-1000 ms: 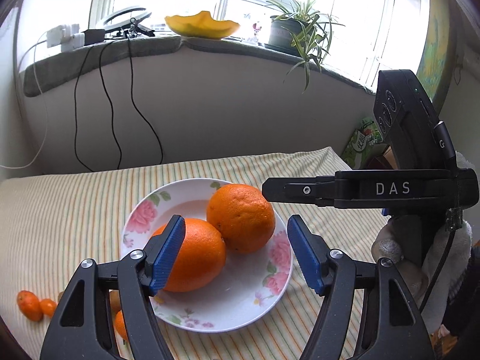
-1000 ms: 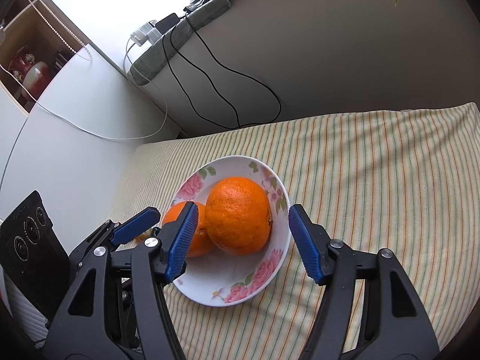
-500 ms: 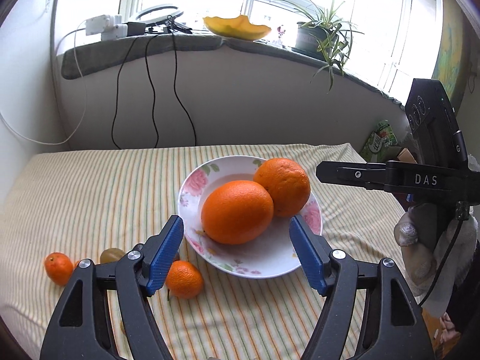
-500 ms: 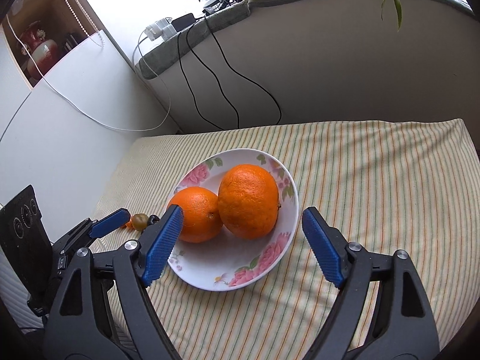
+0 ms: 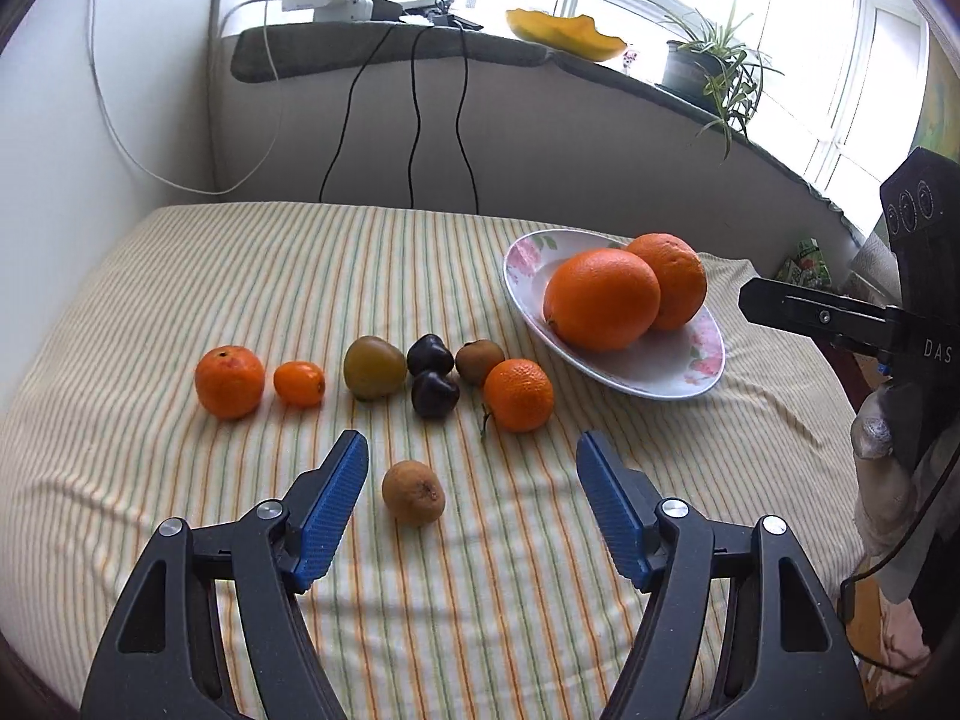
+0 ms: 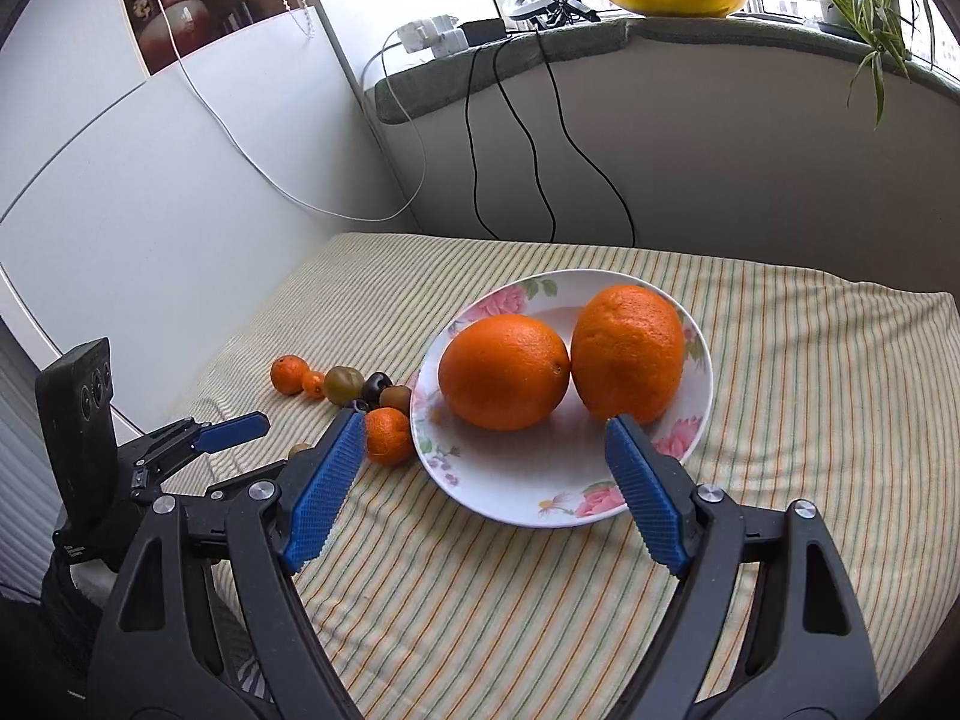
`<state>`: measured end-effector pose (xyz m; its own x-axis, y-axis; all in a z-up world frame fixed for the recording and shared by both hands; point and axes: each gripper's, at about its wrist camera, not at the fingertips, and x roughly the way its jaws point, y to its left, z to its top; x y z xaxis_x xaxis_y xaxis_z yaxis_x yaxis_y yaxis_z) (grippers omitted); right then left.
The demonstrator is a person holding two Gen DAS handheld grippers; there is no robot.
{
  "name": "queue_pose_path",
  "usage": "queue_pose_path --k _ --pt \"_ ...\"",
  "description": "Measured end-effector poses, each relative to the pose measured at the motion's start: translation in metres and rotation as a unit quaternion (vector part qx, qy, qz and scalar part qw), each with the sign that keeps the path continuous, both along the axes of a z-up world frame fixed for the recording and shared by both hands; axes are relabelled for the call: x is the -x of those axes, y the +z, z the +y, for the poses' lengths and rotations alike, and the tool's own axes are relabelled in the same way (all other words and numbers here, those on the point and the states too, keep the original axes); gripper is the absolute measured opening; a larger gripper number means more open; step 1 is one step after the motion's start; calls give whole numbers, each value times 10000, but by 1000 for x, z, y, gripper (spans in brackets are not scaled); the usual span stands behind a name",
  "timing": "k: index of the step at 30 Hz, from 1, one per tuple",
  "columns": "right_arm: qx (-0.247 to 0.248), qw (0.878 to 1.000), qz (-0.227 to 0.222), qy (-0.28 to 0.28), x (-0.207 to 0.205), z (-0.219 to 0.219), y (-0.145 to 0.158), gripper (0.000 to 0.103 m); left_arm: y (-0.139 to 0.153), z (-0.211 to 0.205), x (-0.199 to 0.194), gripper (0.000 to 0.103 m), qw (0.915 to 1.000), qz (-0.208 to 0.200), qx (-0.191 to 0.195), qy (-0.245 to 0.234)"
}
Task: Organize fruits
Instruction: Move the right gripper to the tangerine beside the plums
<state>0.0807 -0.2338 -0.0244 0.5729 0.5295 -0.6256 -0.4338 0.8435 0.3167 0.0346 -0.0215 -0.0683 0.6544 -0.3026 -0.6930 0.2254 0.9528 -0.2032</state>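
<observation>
Both my hands have drawn back from the plate (image 5: 690,381); my left fingers (image 5: 471,504) closed slightly, yet both pairs stand wide and hold nothing. Two oranges (image 6: 503,380) sit on the plate. Left of it, small fruits wait on the striped counter (image 5: 180,276). Next, I'd judge, I close on the brown fruit (image 5: 413,492) between my left fingers.

Two oranges (image 5: 624,294) on plate (image 5: 672,381) (touching), small fruits (image 5: 384,372) leftward

Two large oranges (image 5: 600,299) sit touching on a flowered plate (image 5: 672,381) at right. Left of it, mandarins (image 5: 518,394), brown-green fruits (image 5: 374,367) and dark plums (image 5: 429,355) lie in a row; one brown fruit (image 5: 413,492) lies nearer.
</observation>
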Motion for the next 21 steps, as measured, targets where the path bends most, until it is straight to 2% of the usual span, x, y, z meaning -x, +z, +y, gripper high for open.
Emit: queue_pose_path --k 2,4,6,12,21 --pt "27 9999 12 128 5 11 -2 83 -4 4 4 65 10000 49 37 26" --pt "37 9996 75 283 10 22 -5 78 -8 8 6 61 9999 94 53 28" --pt "67 9988 194 447 13 36 -10 67 -12 13 8 56 9998 145 118 44" --pt "202 9960 559 670 12 69 -31 52 -21 21 8 47 9995 226 228 53" --pt "101 9928 1106 439 -12 86 -58 46 -28 29 3 41 9989 306 349 11"
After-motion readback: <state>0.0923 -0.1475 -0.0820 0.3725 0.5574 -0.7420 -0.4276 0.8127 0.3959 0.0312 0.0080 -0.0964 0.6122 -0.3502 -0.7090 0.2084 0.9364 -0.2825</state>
